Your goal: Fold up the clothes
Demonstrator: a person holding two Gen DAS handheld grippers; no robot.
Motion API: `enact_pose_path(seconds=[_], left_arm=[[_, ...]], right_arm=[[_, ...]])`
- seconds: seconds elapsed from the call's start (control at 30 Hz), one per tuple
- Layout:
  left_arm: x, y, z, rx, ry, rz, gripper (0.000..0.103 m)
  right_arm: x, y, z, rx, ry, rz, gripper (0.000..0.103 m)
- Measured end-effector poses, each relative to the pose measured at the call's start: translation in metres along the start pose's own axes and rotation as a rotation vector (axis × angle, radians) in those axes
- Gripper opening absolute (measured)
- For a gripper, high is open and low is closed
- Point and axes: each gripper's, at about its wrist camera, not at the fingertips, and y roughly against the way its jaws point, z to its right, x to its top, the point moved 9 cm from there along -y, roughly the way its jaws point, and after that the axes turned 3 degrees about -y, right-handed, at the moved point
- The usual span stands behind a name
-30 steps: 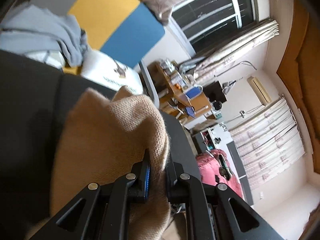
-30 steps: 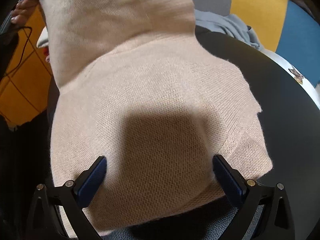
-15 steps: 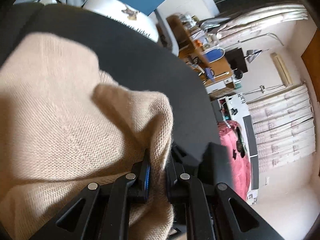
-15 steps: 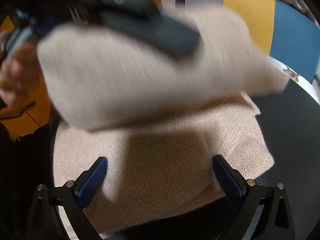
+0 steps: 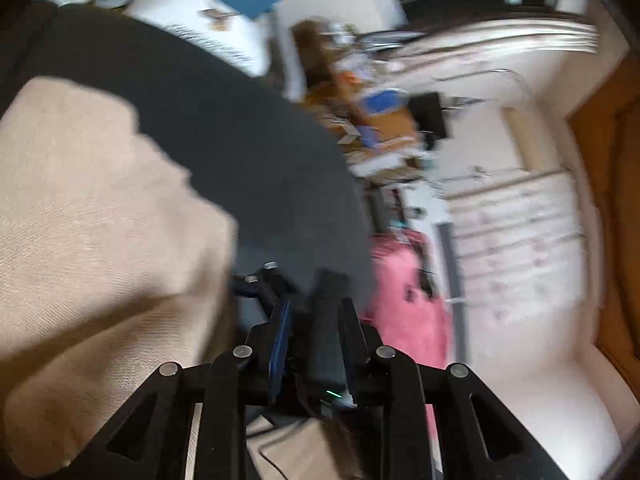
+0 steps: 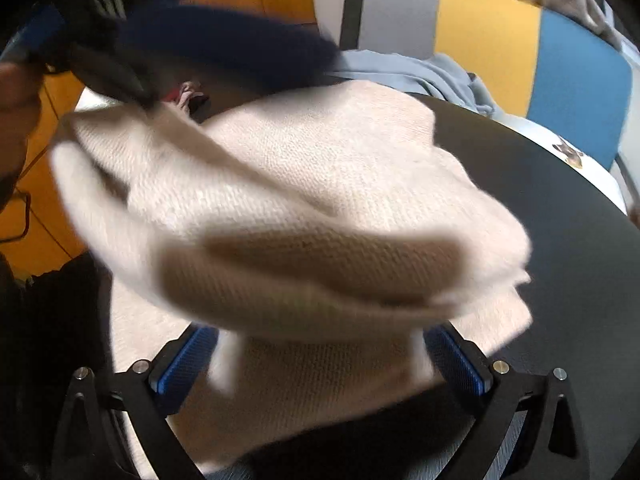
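A beige knit sweater [image 6: 320,184] lies on the round black table [image 6: 560,240], its upper part folded over toward me in a blurred roll. In the left wrist view the sweater [image 5: 100,220] fills the left side, just beside my left gripper [image 5: 314,328]. That gripper's jaws are opening, with no cloth between them and only dark hardware beyond the gap. From the right wrist view, the left gripper [image 6: 108,68] is a dark blur at the sweater's far left corner. My right gripper [image 6: 320,360] stands wide open, its blue pads [image 6: 184,360] either side of the near hem without pressing it.
A blue-grey garment [image 6: 420,72] lies on a yellow and blue chair [image 6: 520,48] behind the table. A pink suitcase [image 5: 404,300] and a cluttered desk [image 5: 372,120] stand beyond the table edge. A hand [image 6: 16,92] shows at the far left.
My left gripper carried the sweater's edge over and down toward the right gripper, then its jaws parted and the cloth left them. The right gripper kept still.
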Motion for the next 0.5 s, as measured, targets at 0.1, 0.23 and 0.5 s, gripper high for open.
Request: enact_pose_path(seconds=[0.1, 0.23, 0.5], left_arm=[[0.009, 0.038, 0.003, 0.008, -0.051, 0.084, 0.025], [0.017, 0.111, -0.05, 0.135, -0.048, 0.238, 0.027], [-0.02, 0.148, -0.147, 0.338, -0.019, 0.301, 0.027]], right_arm=[[-0.01, 0.019, -0.012, -0.028, -0.012, -0.036, 0.103], [-0.012, 0.047, -0.026, -0.033, -0.015, -0.067, 0.103], [-0.007, 0.093, -0.14, 0.346, -0.073, -0.041, 0.103]])
